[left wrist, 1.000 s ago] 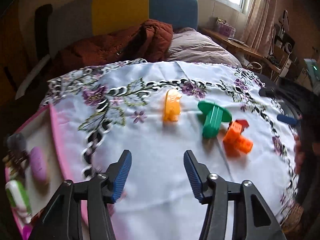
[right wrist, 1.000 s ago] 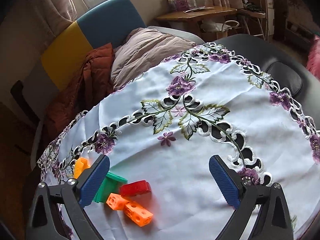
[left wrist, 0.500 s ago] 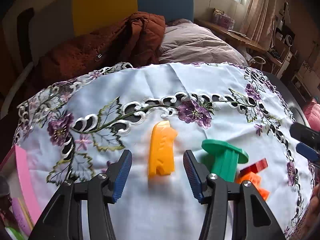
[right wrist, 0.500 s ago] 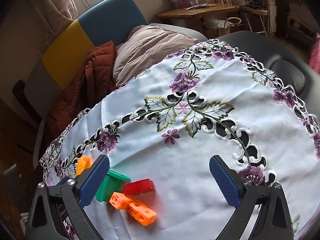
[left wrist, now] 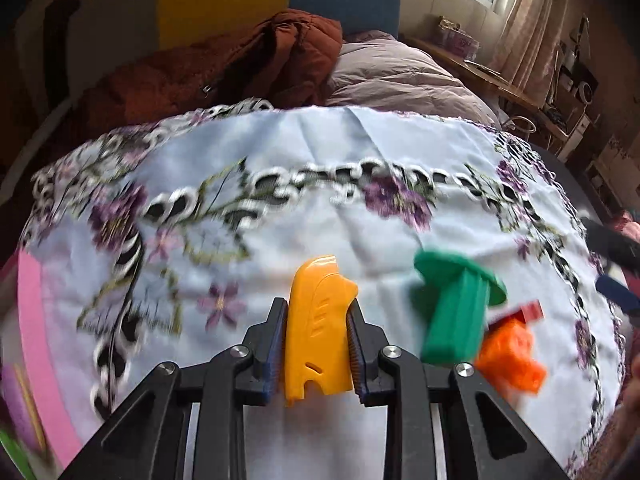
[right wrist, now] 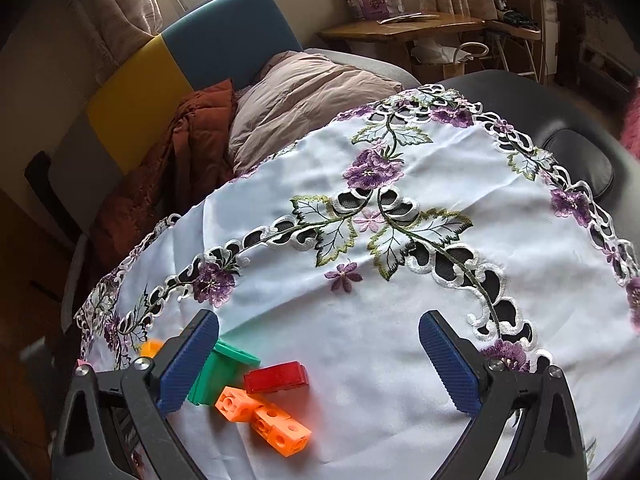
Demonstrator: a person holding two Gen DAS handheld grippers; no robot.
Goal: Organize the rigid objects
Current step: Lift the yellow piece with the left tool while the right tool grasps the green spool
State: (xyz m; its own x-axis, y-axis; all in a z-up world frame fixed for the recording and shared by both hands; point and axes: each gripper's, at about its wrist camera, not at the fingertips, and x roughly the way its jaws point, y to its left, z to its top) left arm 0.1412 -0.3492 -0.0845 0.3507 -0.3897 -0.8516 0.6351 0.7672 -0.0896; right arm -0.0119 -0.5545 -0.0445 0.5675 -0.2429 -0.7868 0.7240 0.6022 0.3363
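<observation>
So the left gripper (left wrist: pixel 316 334) has just been closing and its ribbed blue pads (left wrist: pixel 276 344) are now pressed on both long sides of the yellow plastic piece (left wrist: pixel 318 336), a smooth moulded shape with a curved top, small slots and a notch at the bottom end, which sits between the jaws over the white embroidered tablecloth (left wrist: pixel 360 152) (satiny fabric, purple flowers and cutwork loops, blurred in this view). Just right of it sits the green plastic piece (left wrist: pixel 456 312), a ridged stem with a round flat cap, and beside that the orange cube blocks (right wrist: pixel 262 420), boxy with round holes, touching a glossy red block (right wrist: pixel 276 376). The right gripper (right wrist: pixel 320 360) hangs with jaws spread wide and nothing in them, above bare cloth near those blocks
</observation>
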